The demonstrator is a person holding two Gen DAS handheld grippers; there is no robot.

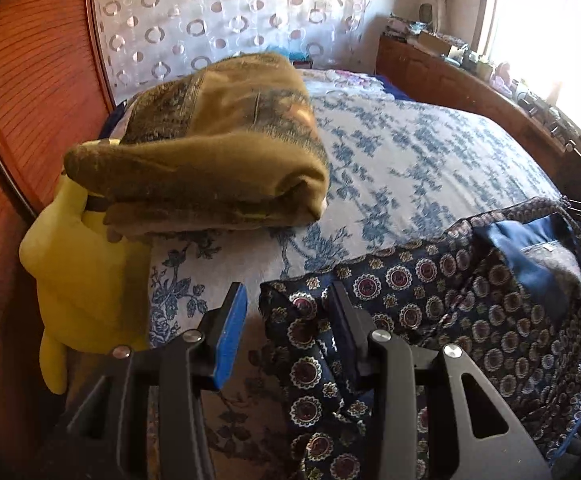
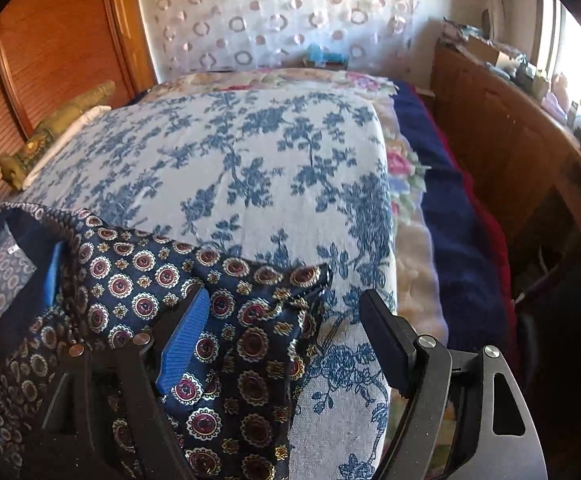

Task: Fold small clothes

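Note:
A navy garment (image 1: 450, 300) printed with red and white medallions lies spread on the near part of the bed, its blue lining and a small label showing. My left gripper (image 1: 286, 292) stands partly open over the garment's left corner. The cloth bunches against the right finger, and a gap remains beside the blue pad (image 1: 230, 332). In the right wrist view the garment (image 2: 150, 280) shows its right corner between the fingers of my right gripper (image 2: 286, 298). That gripper is wide open. The cloth rests against its blue left pad (image 2: 186, 340) and lies well apart from its right finger (image 2: 382, 340).
A folded olive blanket (image 1: 210, 152) and a yellow plush toy (image 1: 82, 280) sit at the bed's left side, against a wooden wardrobe (image 1: 30, 100). The blue floral bedspread (image 2: 250, 168) stretches ahead. A cluttered wooden sideboard (image 2: 510, 120) stands to the right under a window.

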